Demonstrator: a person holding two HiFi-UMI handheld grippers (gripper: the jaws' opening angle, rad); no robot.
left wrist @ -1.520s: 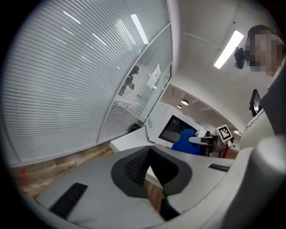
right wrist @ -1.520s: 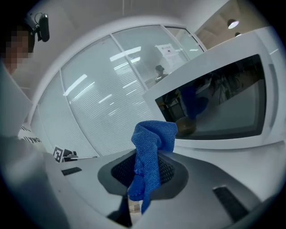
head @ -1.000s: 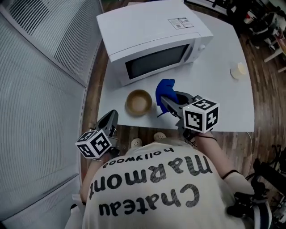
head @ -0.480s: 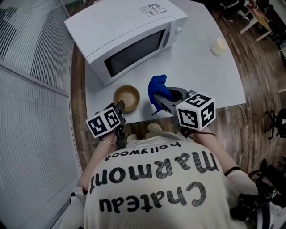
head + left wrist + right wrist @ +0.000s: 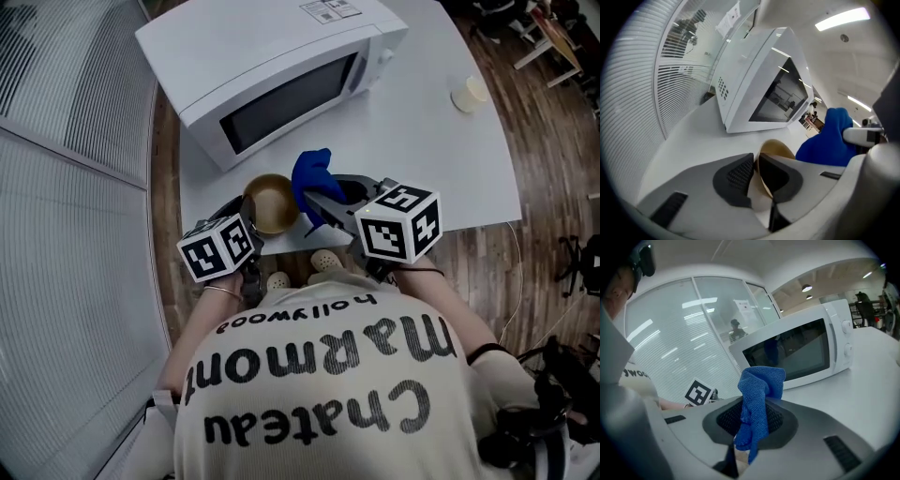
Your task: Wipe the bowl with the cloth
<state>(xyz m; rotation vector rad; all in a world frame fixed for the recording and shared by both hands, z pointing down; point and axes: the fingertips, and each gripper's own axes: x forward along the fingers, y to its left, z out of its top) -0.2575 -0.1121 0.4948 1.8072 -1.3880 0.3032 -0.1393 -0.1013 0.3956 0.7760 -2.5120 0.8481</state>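
A tan bowl [image 5: 270,202] sits tilted at the white table's near edge, in front of the microwave. My left gripper [image 5: 246,203] is at the bowl's left side; its jaws are closing, and in the left gripper view the bowl's [image 5: 780,149] rim runs between the pads of that gripper [image 5: 756,171], which press on it. A blue cloth [image 5: 311,178] stands up from my right gripper [image 5: 315,202], just right of the bowl. In the right gripper view the cloth [image 5: 759,394] is pinched between the jaws of the right gripper [image 5: 754,420] and hangs over them.
A white microwave [image 5: 272,66] fills the back left of the table [image 5: 422,150], close behind the bowl. A small pale cup [image 5: 467,94] stands far right. A ribbed wall runs along the left. The person's torso is against the table's near edge.
The left gripper came up from below the table edge to the bowl and closed on its rim. The right gripper with the cloth shifted left, nearer the bowl.
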